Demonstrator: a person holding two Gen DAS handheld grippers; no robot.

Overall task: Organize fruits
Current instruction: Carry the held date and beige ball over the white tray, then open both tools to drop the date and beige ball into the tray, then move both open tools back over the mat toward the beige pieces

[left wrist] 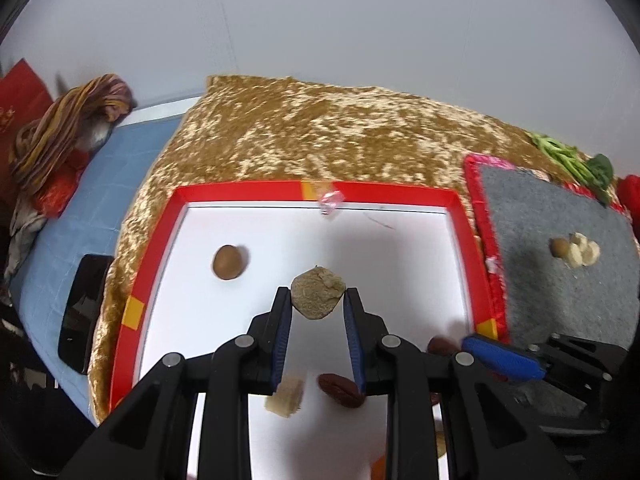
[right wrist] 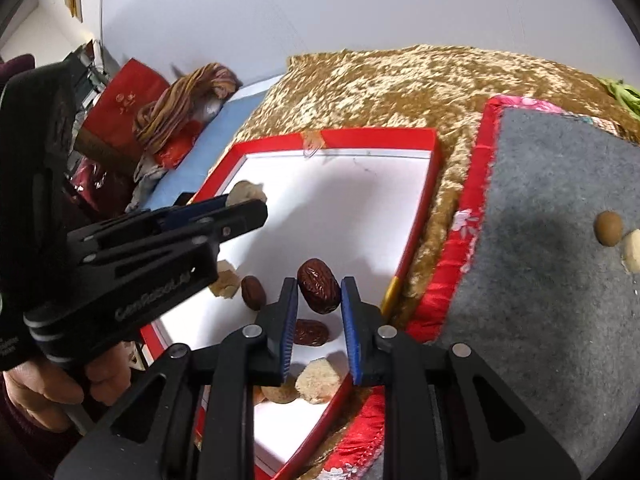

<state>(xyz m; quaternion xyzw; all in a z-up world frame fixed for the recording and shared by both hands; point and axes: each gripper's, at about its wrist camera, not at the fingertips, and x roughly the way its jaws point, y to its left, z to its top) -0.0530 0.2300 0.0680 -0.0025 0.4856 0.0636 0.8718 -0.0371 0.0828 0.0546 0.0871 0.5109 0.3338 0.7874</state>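
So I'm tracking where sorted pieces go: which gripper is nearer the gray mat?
Right. The right gripper, holding a red date, sits by the gray mat; the left gripper is farther over the red tray.

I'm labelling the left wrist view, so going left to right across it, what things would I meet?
Striped cloth bundle → black phone → round brown fruit → greenish-tan piece held in the left tool → grey mat → green leafy vegetable.

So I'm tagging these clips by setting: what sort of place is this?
Probably a bedroom at home, not a kitchen: the work surface looks like a bed with a blue quilted sheet and a golden plush blanket, with bundled clothes by the wall.
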